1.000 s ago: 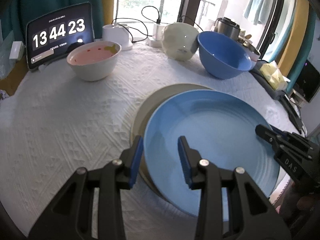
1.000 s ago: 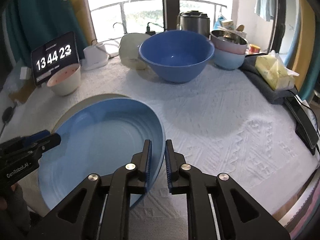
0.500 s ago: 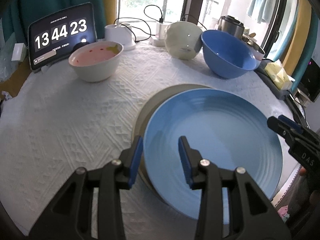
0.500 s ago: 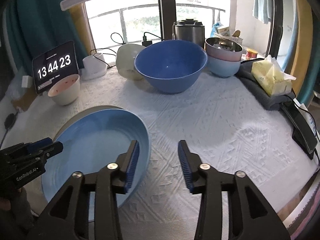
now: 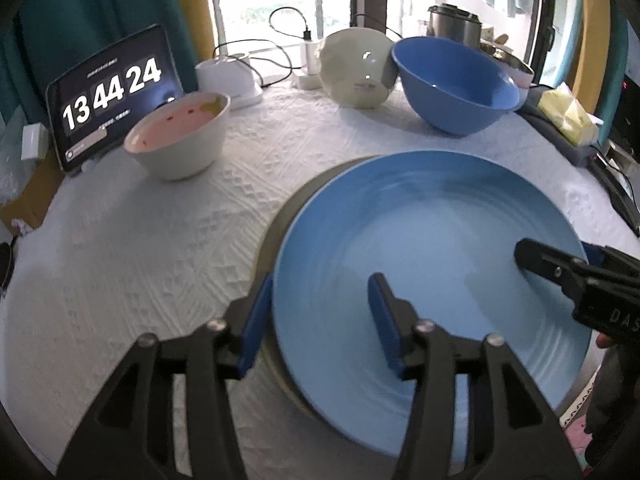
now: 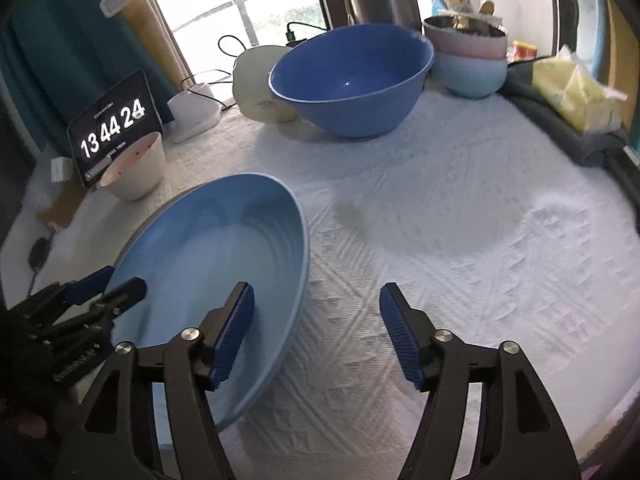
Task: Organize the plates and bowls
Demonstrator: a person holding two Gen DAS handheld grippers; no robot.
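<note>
A large blue plate [image 5: 432,240] lies on a grey plate [image 5: 280,216] on the white tablecloth. My left gripper [image 5: 320,320] straddles the blue plate's near-left rim. Its jaws are opening: one pad is outside the rim, the other is over the plate, and neither presses on it. My right gripper [image 6: 318,336] is also opening. Its left pad hangs over the blue plate [image 6: 208,252], its right pad over bare cloth, and the rim runs loose between them. Each gripper shows in the other's view: the right gripper [image 5: 560,276] and the left gripper [image 6: 108,296].
At the back stand a white bowl with a pink inside [image 5: 176,140], a cream bowl [image 5: 356,68], a big blue bowl [image 6: 352,80] and a stack of pink and pale blue bowls [image 6: 468,56]. A tablet clock [image 5: 108,92] is at the back left and a yellow packet [image 6: 576,92] at the right.
My right gripper, shut on the blue plate's rim a second ago, has let go and spread wide. The left jaws have widened too. The plate now rests on the grey plate.
</note>
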